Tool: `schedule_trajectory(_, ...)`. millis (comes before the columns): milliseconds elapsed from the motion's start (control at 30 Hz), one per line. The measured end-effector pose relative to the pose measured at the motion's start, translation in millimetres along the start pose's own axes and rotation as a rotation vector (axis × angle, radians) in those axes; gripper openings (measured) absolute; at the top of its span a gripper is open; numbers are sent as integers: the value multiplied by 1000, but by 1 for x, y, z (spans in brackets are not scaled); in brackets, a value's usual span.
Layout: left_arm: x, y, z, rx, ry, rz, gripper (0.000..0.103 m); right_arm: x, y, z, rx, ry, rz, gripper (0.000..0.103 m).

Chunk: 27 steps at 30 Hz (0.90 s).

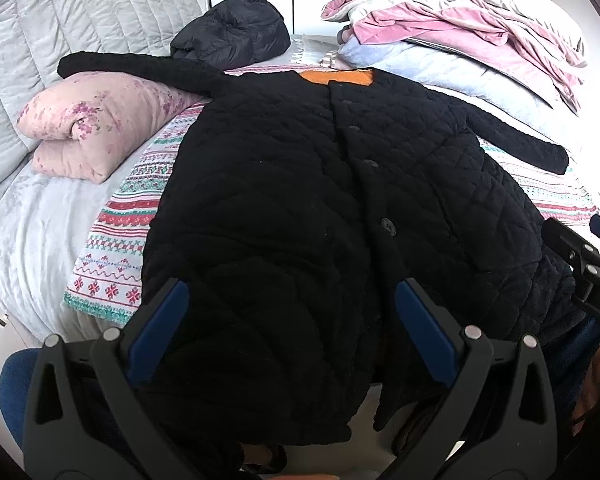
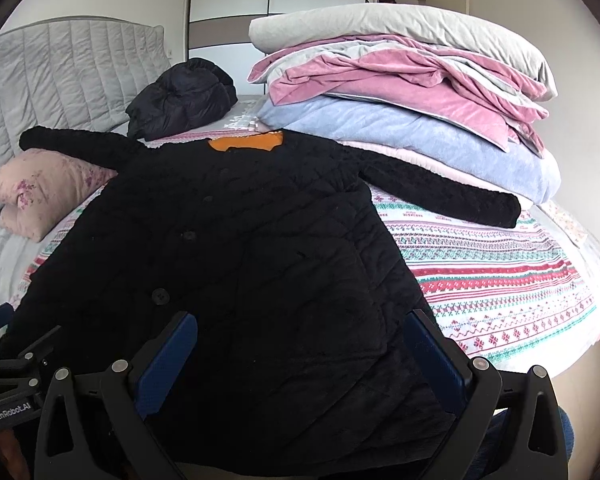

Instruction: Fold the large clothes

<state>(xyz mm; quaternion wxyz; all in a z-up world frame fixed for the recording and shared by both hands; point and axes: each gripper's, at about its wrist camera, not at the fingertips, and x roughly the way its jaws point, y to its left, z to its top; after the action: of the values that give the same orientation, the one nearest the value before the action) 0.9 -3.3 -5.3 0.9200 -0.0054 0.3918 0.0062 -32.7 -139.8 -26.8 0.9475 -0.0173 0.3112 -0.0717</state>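
two tools spread | left tool [image 1: 292, 336] | right tool [image 2: 300, 364] | "genrobot.ai" label [image 2: 10, 416] | black coat [image 1: 320, 200] flat

Coat [image 1: 300, 200] hem drops over the bed edge at 6 o'clock in both wrist views, behind the gripper bodies, so the bottom corners can't be made out. Patterned blanket [image 2: 500, 280] is mostly covered by the coat. Right gripper [image 1: 592, 264] is clipped by the frame at 3 o'clock in the left view, jaws not visible there; stacked bedding [image 1: 460, 32] is cut at 1 o'clock.
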Motion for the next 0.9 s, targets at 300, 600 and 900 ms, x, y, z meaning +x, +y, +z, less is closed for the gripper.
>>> schedule_trajectory(300,5,5,-2,-30,17,1,103,5,-2,2,-2,3,5,103)
schedule_trajectory(600,5,5,-2,-35,31,13,103,9,-5,-2,43,16,44,103)
schedule_trajectory(900,4,63,8,-105,25,107,103,61,-90,-1,120,146,32,103)
